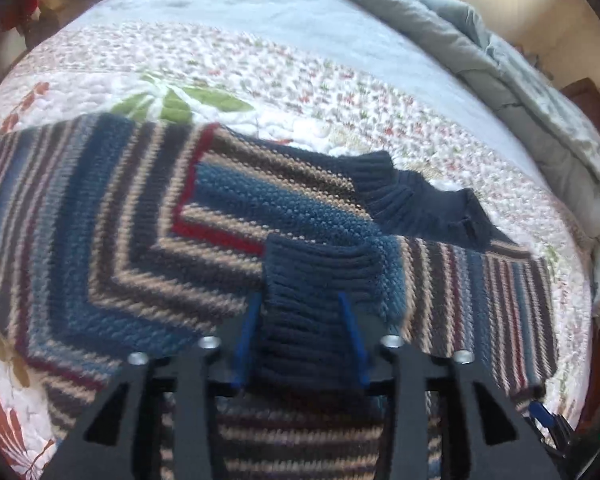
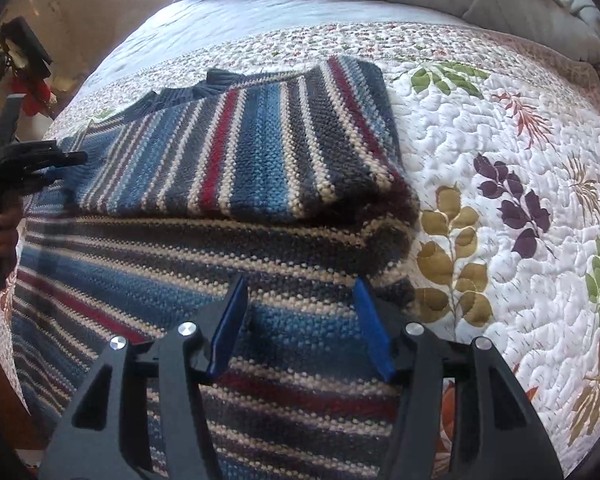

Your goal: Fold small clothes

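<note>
A striped knit sweater (image 1: 112, 232) in blue, navy, cream and red lies on a quilted bed. Its navy ribbed collar (image 1: 424, 200) lies toward the far right. A navy ribbed sleeve cuff (image 1: 312, 300) lies between the fingers of my left gripper (image 1: 302, 304), whose jaws stand open around it. In the right wrist view the sweater (image 2: 236, 168) has one side folded over the body. My right gripper (image 2: 300, 284) is open just above the sweater's lower part. The left gripper (image 2: 32, 160) also shows at the left edge of that view.
The floral quilt (image 2: 500, 184) covers the bed to the right of the sweater. A bunched grey duvet (image 1: 480, 40) lies along the far side of the bed. A wall and hanging items (image 2: 24, 64) stand beyond the left edge.
</note>
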Available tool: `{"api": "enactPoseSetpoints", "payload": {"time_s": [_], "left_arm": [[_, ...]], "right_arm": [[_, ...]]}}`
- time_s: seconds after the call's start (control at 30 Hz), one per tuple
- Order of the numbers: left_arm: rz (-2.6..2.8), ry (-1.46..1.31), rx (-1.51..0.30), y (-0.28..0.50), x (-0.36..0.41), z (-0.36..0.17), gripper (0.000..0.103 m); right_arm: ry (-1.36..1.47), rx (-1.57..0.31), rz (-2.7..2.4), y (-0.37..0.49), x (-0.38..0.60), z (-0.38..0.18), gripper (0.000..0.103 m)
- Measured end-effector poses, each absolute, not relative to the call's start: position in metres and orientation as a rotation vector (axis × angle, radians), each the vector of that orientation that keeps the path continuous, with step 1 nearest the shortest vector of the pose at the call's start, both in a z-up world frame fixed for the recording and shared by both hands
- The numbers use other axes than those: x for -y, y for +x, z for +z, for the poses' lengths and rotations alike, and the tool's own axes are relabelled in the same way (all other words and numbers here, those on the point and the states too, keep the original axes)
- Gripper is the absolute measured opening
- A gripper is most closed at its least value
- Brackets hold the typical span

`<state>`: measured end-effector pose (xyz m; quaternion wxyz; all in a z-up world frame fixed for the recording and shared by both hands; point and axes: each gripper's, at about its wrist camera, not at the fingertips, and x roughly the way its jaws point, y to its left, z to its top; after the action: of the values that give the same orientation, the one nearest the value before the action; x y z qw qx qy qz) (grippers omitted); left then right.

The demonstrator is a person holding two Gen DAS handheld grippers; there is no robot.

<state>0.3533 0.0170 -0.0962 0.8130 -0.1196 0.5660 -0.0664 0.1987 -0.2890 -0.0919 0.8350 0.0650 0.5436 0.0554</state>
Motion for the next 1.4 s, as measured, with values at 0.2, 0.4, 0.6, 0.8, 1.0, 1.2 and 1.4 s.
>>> {"api": "enactPoseSetpoints", "payload": {"time_s": [0.2, 0.4, 0.6, 0.8, 1.0, 1.2, 1.4], "left_arm": [[-0.17, -0.27, -1.127, 0.349, -0.014, -0.063, 0.042], [-0.26, -0.218, -1.247, 0.369, 0.031, -0.088, 0.042], [-0.222, -0.185, -1.307, 0.381, 0.036, -0.123, 0.042], [-0.203, -0.131, -1.248, 0.358, 0.018, -0.091, 0.051], [-0.034, -0.179, -1.239, 0.319, -0.093, -0.072, 0.06], [0.252, -0.226, -1.287, 0.31, -0.242, -0.075, 0.083], [0.392, -0.385, -1.253, 0.324, -0.34, -0.079, 0.086]], "right_arm": [[0.142, -1.103, 0.09, 0.219, 0.295, -0.062, 0.058], [0.194, -1.17, 0.092, 0.272, 0.309, -0.072, 0.058], [0.22, -1.236, 0.062, 0.282, 0.319, -0.111, 0.059], [0.245, -1.145, 0.083, 0.261, 0.319, -0.081, 0.061], [0.147, -1.171, 0.144, 0.217, 0.28, -0.064, 0.064], [0.031, -1.268, 0.199, 0.2, 0.223, -0.081, 0.069], [-0.048, -1.275, 0.267, 0.188, 0.18, -0.082, 0.074]]}}
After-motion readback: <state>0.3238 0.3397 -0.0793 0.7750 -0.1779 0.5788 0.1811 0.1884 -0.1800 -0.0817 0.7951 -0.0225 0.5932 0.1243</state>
